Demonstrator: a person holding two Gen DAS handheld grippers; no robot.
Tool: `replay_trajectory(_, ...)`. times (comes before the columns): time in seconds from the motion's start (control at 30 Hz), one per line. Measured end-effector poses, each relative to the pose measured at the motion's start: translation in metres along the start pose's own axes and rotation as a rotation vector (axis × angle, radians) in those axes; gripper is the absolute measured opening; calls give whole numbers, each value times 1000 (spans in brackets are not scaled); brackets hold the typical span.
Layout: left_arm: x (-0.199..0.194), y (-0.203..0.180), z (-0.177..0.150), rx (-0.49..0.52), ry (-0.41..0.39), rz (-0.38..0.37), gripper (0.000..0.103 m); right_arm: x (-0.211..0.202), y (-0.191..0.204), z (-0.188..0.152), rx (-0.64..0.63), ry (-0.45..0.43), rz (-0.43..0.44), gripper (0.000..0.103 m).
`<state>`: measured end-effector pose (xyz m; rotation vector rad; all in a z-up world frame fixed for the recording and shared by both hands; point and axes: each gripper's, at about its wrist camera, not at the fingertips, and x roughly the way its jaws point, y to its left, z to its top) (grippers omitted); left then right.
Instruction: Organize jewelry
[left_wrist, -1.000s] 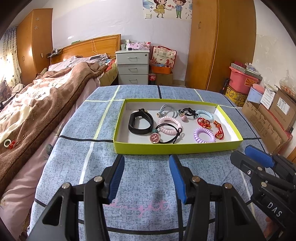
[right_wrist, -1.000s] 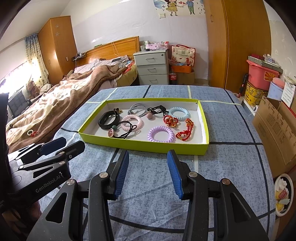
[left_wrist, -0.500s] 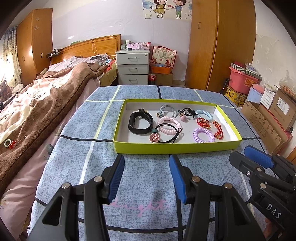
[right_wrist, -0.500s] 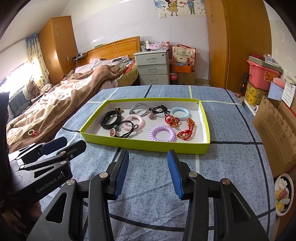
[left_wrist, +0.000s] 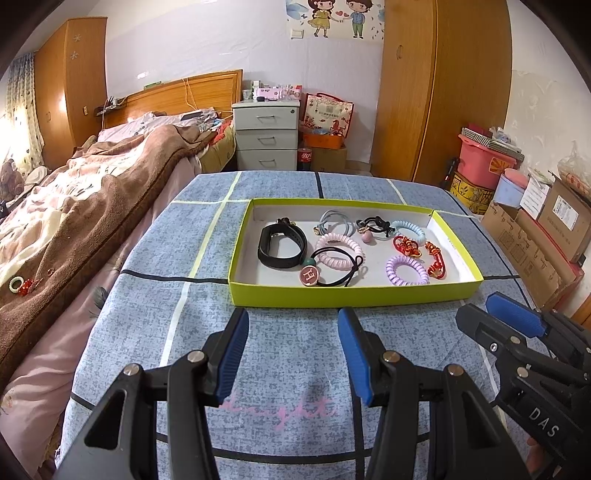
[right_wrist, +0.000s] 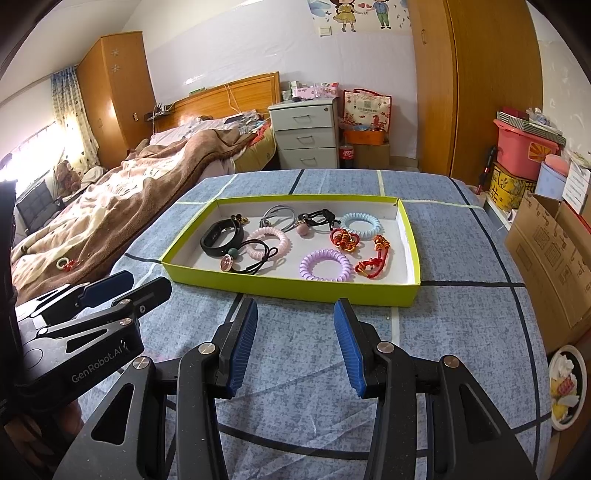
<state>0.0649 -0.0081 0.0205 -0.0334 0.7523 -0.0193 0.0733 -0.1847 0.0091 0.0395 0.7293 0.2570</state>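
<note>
Before tray's (left_wrist: 354, 296) near rim, bare cloth (left_wrist: 291, 373), jaws apart

Left gripper (left_wrist: 291, 321): black frame, ribbed blue pads (left_wrist: 236, 347), silver pivot screws, white "GenRobot.AI" lettering on its side. Right gripper (right_wrist: 295, 314): identical black frame, blue pads, "DAS" marking.

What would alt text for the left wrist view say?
A yellow-green tray of hair ties and bracelets sits on a blue patterned cloth. The open left gripper is near its front edge, empty, with the right gripper alongside.
</note>
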Motion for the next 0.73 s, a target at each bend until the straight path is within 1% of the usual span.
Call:
replay_trajectory(0.57, 0, -1, 0, 0, -1, -4, 52, 1, 0, 0, 0, 0, 0, 44)
replay_trajectory(0.73, -2, -1, -1, -2, -5, -17, 52, 1, 0, -1, 0, -1, 0, 44)
